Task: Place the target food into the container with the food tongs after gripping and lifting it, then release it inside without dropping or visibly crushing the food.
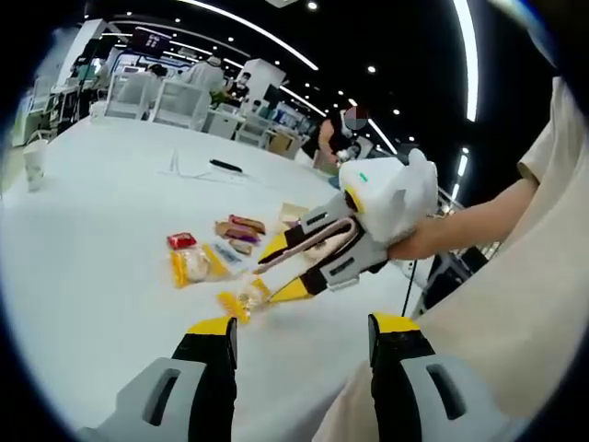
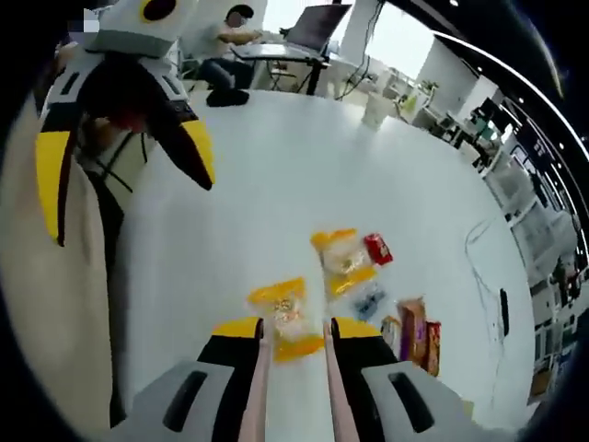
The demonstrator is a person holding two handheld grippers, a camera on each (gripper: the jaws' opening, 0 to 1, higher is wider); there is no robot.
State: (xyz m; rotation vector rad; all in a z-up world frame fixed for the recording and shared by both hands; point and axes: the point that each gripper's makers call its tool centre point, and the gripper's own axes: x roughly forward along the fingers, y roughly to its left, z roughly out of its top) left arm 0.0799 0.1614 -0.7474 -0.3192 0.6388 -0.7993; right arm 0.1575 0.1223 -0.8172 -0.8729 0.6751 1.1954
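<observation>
Now the right tool (image 2: 293, 333) pinches pink food tongs (image 2: 294, 387) poised over a yellow-wrapped snack (image 2: 287, 318) on the counter (image 2: 276, 184), left tool (image 1: 302, 327) spread; gentle closing seems next.

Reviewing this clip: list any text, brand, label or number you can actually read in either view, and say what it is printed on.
None can be read.
Yellow snack packet between the right claw tips: print blurred.
Yellow-and-red packet: print too small.
Brown packets: markings blurred.
Paper cup on the white table: no legible mark.
Screen in the background: too far to read.
</observation>
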